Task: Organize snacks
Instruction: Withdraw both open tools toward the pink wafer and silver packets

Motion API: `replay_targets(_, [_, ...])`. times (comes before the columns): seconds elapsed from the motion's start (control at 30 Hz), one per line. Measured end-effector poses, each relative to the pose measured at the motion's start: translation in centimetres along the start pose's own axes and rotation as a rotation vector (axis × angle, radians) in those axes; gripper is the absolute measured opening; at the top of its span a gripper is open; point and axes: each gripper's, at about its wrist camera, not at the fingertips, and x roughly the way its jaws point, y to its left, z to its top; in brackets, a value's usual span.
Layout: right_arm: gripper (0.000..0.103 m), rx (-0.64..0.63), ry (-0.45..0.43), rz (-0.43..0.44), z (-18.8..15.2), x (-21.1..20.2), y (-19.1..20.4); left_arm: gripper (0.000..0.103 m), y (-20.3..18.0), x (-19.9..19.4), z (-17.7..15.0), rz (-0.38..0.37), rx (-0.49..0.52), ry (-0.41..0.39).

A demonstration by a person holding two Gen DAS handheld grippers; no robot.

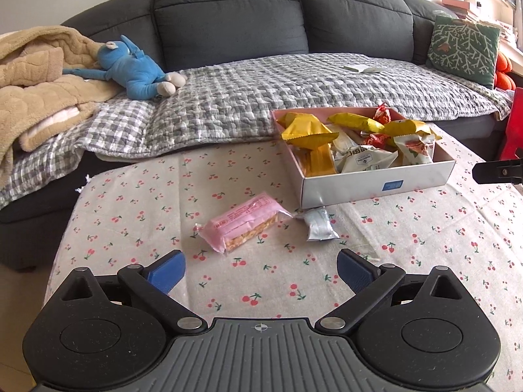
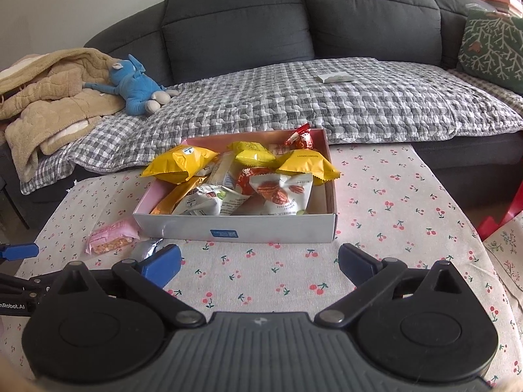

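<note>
A white box (image 1: 359,187) with a pink inside holds several yellow, white and red snack packs; it also shows in the right wrist view (image 2: 261,228). A pink snack bar (image 1: 243,225) and a small silver pack (image 1: 318,228) lie on the cherry-print tablecloth in front of the box's left corner; both show in the right wrist view, the bar (image 2: 111,236) and the silver pack (image 2: 147,249). My left gripper (image 1: 261,272) is open and empty, just short of the bar. My right gripper (image 2: 260,263) is open and empty, in front of the box.
A grey sofa (image 1: 228,23) with a checked quilt runs behind the table. On it lie a blue plush toy (image 1: 137,72), a beige blanket (image 1: 39,85) and a green cushion (image 1: 464,49). The table's left edge (image 1: 65,228) drops off to the floor.
</note>
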Motion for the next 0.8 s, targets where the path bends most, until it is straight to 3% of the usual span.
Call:
replay_targets(0.23, [0.103,-0.057,0.002,0.025,-0.7,1.4,2.6,0.100,3.0,1.2,-1.6,0.071,0.089,0.008])
replay_targets(0.43, [0.103,-0.123,0.001,0.053,-1.5,3.1,5.4,0.100,5.9,3.0,-2.5,0.049,0.122,0.042])
replay_targets(0.8, [0.102,-0.214,0.011,0.101,-2.9,7.0,9.6,0.100,6.8,8.4,-1.2,-0.059,0.137,-0.003])
